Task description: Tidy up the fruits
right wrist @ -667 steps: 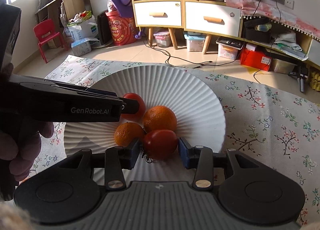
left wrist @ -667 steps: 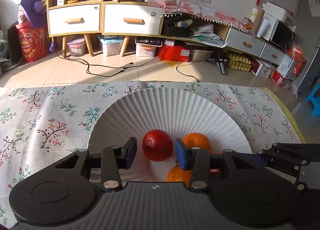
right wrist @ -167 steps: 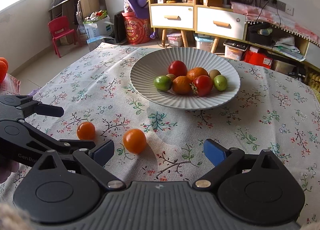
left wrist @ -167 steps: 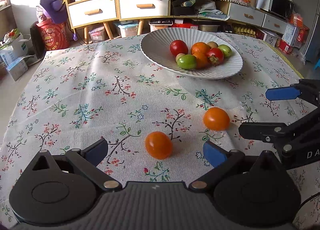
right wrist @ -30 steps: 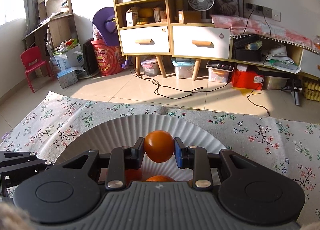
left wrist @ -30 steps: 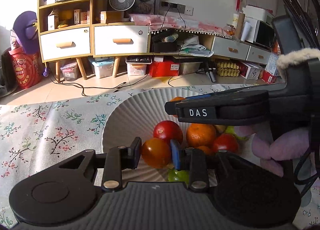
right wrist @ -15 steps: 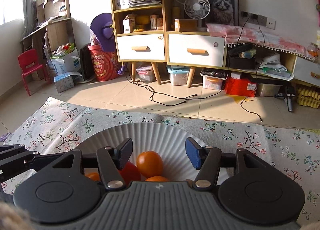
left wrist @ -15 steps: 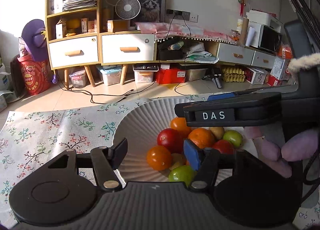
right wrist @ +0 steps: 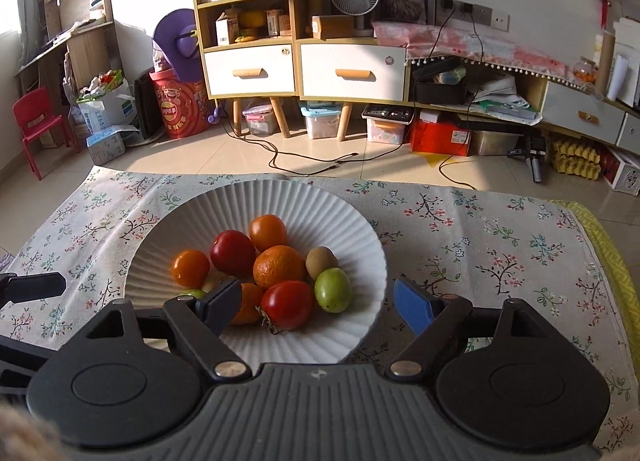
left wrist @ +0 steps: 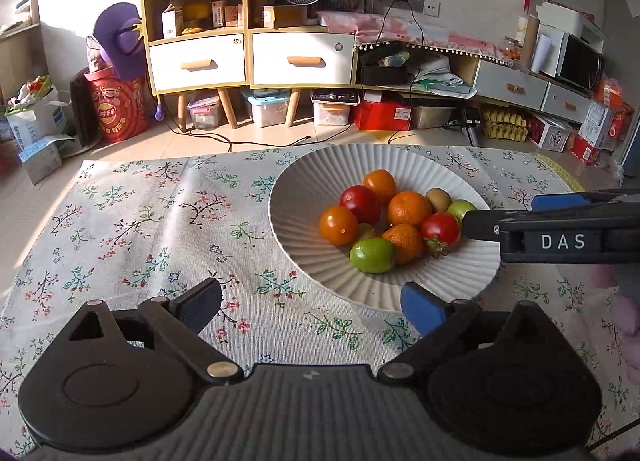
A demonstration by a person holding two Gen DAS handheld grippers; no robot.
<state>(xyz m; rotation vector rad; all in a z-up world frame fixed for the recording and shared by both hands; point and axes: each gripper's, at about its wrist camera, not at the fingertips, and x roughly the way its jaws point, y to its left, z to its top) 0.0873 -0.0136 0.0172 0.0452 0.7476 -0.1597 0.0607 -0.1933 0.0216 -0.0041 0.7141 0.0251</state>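
We hold both tools empty with jaws spread: the left tool sits toward the tabletop's near edge, the fruits ahead and rightward in the white plate, nearer the right tool.

Left gripper hangs with its jaws spread wide and empty, just short of the near rim of the white ribbed ceramic plate. Right gripper gapes equally wide, empty, above that plate's near edge.
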